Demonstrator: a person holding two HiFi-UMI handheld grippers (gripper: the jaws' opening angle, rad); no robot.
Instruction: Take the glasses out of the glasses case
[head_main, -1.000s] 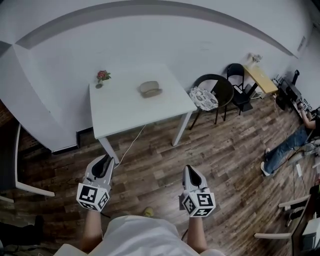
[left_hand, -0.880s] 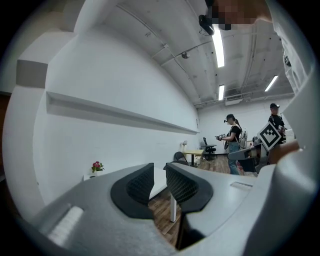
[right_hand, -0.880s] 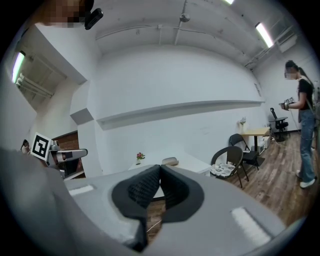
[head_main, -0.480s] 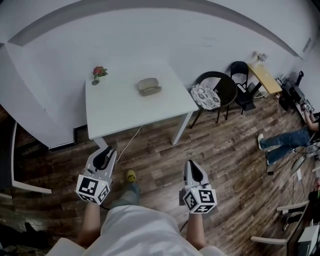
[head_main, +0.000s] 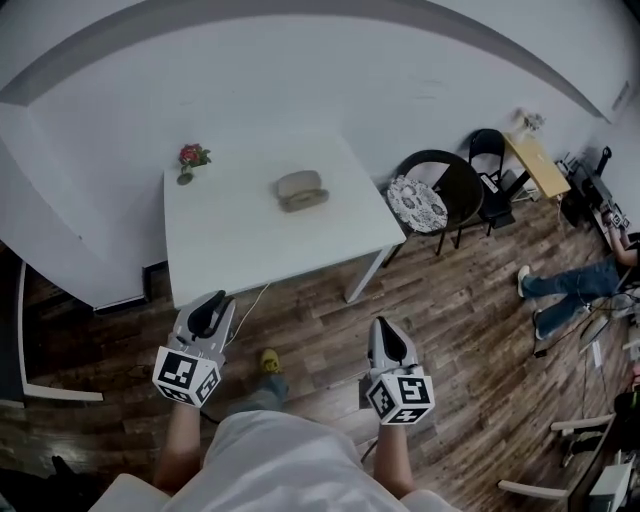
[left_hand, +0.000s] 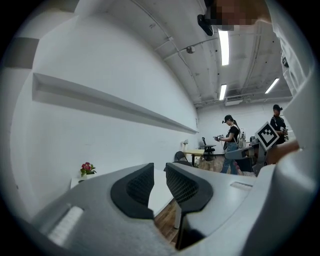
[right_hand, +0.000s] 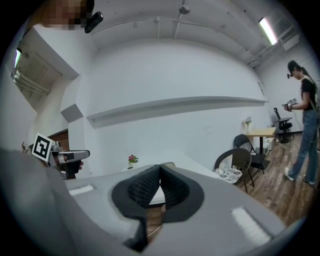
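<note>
On the white surface (head_main: 230, 240) far ahead sits the glasses case (head_main: 301, 189); left hand-held gripper (head_main: 207, 312) barely parted, right hand-held gripper (head_main: 383, 338) closed, both empty, so arriving this narrow likely shoves the case away.

Case (head_main: 301, 190) too small
Well beyond both pairs of jaws, it can't be read as open or shut.

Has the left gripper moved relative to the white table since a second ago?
Yes. The left gripper is now closer to the table, almost at its front edge.
</note>
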